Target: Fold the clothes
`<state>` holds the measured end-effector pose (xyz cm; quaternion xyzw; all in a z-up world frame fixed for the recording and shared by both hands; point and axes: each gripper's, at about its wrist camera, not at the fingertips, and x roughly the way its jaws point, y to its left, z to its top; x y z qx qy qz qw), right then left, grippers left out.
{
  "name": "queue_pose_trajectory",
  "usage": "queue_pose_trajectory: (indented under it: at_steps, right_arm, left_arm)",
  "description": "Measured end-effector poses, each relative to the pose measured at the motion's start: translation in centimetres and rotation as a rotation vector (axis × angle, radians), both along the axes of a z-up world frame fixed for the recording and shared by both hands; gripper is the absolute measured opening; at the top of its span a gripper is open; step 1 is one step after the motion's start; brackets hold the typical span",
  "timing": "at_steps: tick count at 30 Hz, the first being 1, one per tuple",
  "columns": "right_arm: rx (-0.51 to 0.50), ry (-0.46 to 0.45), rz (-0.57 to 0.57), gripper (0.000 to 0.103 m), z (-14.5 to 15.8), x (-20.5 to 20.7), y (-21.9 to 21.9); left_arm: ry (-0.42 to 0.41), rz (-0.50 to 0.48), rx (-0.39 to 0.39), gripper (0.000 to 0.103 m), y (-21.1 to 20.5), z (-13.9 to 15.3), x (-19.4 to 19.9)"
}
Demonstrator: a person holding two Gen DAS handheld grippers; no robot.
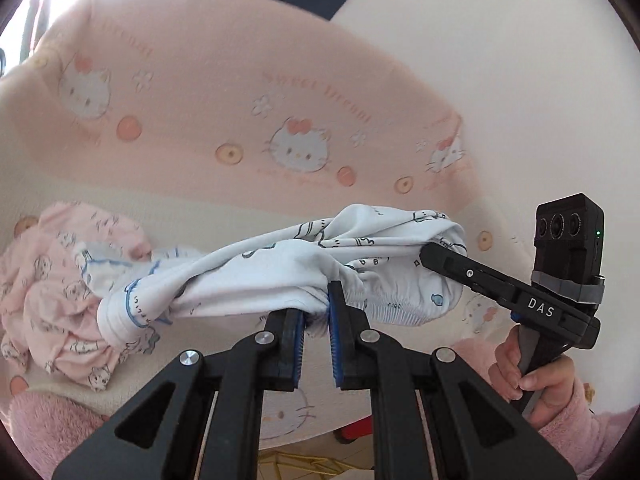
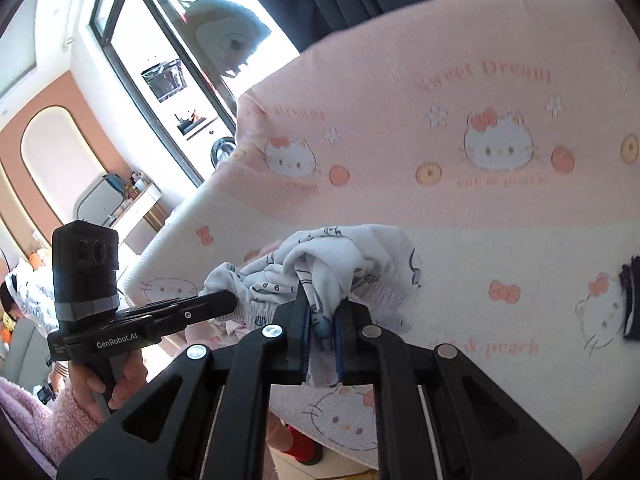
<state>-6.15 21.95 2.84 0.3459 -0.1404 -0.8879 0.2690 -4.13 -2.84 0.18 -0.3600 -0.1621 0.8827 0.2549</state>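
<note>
Both grippers — left gripper point(image 1: 316, 316), right gripper point(image 2: 322, 320) — are clamped on the white garment point(image 1: 280, 264), soft, light, sagging — best held by its elastic waistband.

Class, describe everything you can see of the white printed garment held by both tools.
The white printed garment is soft knit with blue cartoon outlines, blue-trimmed edges and a gathered elastic band. It hangs bunched and stretched above the bed, pinched by the left tool and the right tool. Its far end trails onto a pink garment.
</note>
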Motion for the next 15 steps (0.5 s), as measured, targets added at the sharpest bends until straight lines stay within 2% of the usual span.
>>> queue_pose_trajectory:
  at_steps: [4,6,7,8,10,12,15]
  right_arm:
    - [0.032,0.078,-0.002,0.011,5.3,2.5,1.5]
    - [0.09,0.095,-0.015,0.011,7.4,3.4,2.6]
    - [0.147,0.096,-0.027,0.013,7.4,3.3,2.7]
    - [0.212,0.08,-0.022,0.015,6.7,2.7,2.5]
    - [0.33,-0.028,-0.035,0.02,2.6,1.0,1.9]
    - [0.318,-0.174,-0.011,0.019,-2.3,-0.1,1.8]
    - [0.232,-0.299,-0.005,0.019,-8.0,-0.7,1.7]
  left_arm:
    - [0.085,-0.071,0.094,0.011,1.6,4.0,1.2]
    - [0.111,-0.088,0.107,0.011,2.3,4.5,1.0]
    - [0.104,-0.076,0.089,0.011,2.5,3.9,0.5]
    - [0.059,-0.071,0.076,0.011,2.8,2.7,-0.4]
    - [-0.049,-0.062,0.059,0.011,3.5,-0.3,-2.2]
    - [-0.12,-0.05,0.03,0.011,4.7,-3.2,-3.1]
    - [-0.154,-0.022,-0.044,0.011,5.2,-5.8,-3.2]
